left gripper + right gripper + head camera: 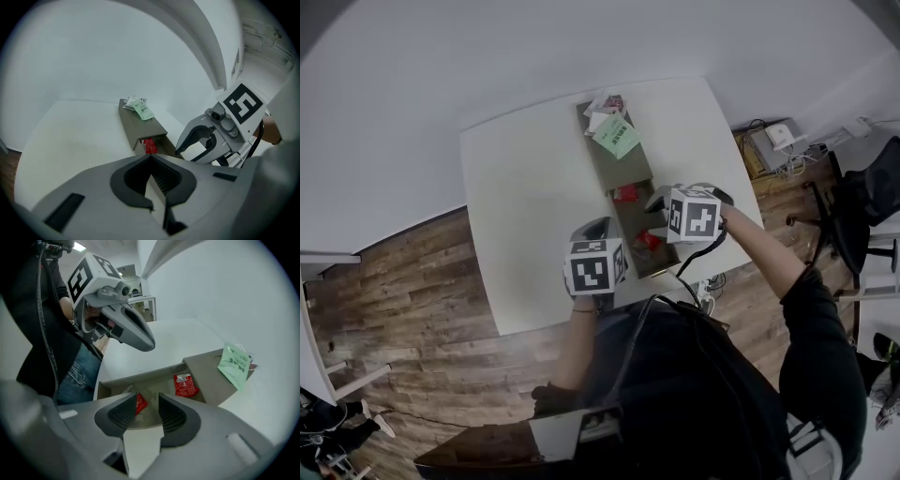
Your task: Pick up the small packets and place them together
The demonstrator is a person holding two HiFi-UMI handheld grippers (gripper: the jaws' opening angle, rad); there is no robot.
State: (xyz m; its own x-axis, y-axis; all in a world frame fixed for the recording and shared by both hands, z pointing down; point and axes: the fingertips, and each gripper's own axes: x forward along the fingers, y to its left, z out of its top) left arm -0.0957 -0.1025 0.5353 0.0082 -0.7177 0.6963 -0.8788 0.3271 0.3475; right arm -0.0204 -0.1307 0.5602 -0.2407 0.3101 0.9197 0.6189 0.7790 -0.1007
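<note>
Gleaming red packets in rectangular tray

Red packet half behind right claw; print on green packet illegible

Red packets (one green packet)
</note>
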